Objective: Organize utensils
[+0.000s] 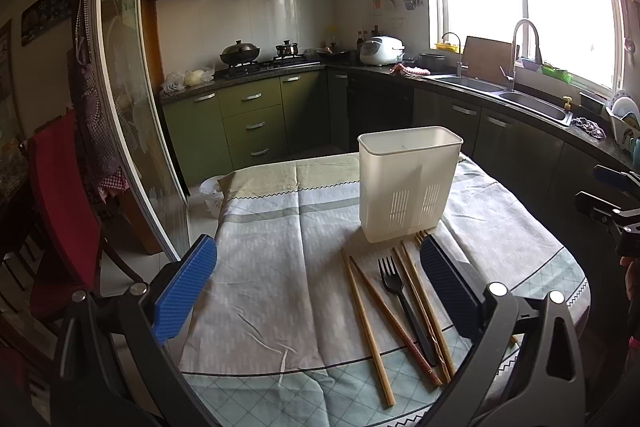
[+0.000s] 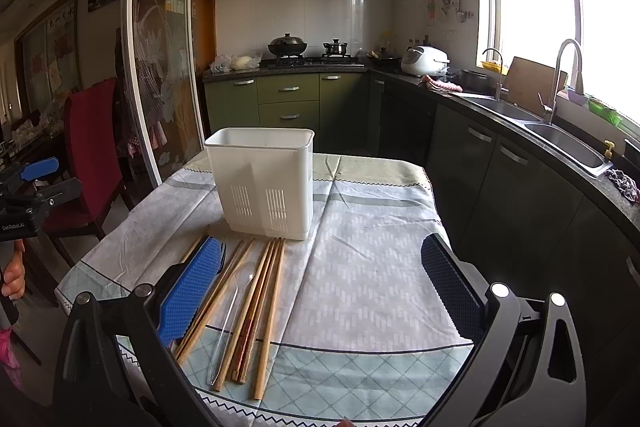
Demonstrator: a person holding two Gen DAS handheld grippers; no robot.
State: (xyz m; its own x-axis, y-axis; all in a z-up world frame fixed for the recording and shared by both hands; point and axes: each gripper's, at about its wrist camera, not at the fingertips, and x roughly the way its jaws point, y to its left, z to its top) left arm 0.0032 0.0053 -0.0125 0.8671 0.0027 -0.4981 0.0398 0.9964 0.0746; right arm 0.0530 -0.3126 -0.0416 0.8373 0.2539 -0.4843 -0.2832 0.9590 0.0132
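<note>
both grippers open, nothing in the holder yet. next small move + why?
Probably lower the right gripper toward the chopsticks and close on one. Both it and the left gripper hang open and empty, the white holder stands upright just beyond, and the utensils all lie flat on the tablecloth.

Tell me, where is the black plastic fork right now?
The black fork lies flat on the tablecloth among the wooden chopsticks, in front of the white utensil holder, seen right of centre in the left wrist view.
</note>
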